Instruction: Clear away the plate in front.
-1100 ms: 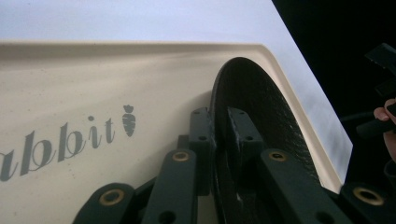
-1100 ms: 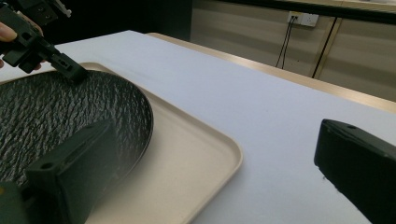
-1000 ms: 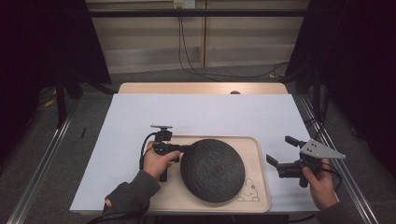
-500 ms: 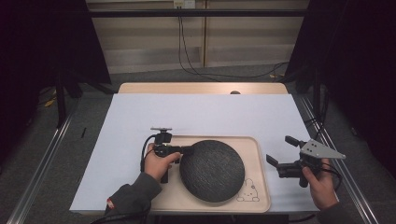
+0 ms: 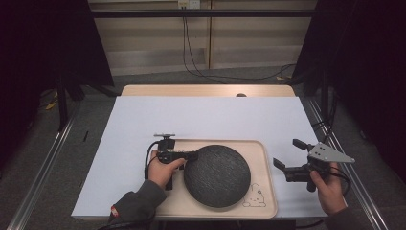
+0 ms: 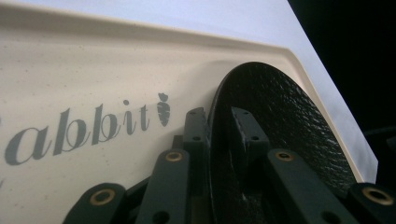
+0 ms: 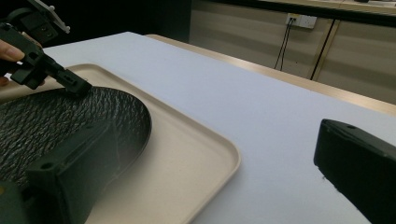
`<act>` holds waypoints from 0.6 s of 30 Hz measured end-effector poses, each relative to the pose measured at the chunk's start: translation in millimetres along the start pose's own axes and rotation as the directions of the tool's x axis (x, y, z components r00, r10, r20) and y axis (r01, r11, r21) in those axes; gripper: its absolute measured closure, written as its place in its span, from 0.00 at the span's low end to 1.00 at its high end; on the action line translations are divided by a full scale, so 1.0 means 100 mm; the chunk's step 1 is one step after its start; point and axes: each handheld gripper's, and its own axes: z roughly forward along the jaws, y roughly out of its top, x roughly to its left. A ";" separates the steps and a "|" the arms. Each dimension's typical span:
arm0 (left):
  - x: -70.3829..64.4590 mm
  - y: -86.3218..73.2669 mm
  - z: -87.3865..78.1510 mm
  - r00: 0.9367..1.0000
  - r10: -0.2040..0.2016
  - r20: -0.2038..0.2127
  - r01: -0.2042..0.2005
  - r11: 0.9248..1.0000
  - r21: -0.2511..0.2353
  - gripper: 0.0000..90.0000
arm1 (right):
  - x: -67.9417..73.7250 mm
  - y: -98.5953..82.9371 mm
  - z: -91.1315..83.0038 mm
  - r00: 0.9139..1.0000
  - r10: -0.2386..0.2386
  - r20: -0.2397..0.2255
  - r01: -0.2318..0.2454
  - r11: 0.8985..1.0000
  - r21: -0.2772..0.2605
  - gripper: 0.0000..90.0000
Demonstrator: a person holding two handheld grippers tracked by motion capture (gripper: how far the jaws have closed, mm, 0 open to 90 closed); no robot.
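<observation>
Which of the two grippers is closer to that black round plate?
Left. The left gripper is clamped on the black plate at its rim; the right gripper hangs open beyond the tray.

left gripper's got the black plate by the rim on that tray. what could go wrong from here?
1. The left gripper pinches the black plate only at its rim, one jaw above and one below. With so little of the edge held, the plate may pivot or slip if lifted.
2. The plate rests inside the tray, close to its raised edge. Dragging it could catch that edge and shift the tray.
3. The right gripper hangs open off the tray's right side, so nothing steadies the tray.
</observation>
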 end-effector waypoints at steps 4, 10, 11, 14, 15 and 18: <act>-0.01 -0.01 0.00 1.000 0.008 -0.007 -0.008 1.000 -0.007 0.86 | 0.00 0.00 0.00 1.000 0.003 0.001 -0.003 1.000 -0.004 0.00; -0.02 -0.02 -0.01 1.000 0.015 -0.013 -0.016 1.000 -0.021 0.86 | -0.01 0.00 0.00 1.000 -0.001 0.001 0.001 1.000 0.004 0.00; -0.02 -0.02 -0.01 1.000 0.015 -0.013 -0.016 1.000 -0.021 0.86 | -0.01 0.00 0.00 1.000 -0.001 0.001 0.001 1.000 0.004 0.00; -0.02 -0.02 -0.03 0.999 0.035 -0.020 -0.036 0.999 -0.019 0.85 | 0.00 0.00 0.00 1.000 -0.006 -0.007 0.006 1.000 0.004 0.00; -0.02 -0.02 -0.03 0.999 0.035 -0.020 -0.036 0.999 -0.019 0.84 | 0.00 0.00 0.00 1.000 -0.006 -0.007 0.006 1.000 0.004 0.00; -0.03 0.00 -0.06 0.999 0.037 -0.016 -0.038 0.998 -0.041 0.82 | -0.01 0.00 0.00 1.000 -0.001 0.004 0.001 1.000 0.003 0.00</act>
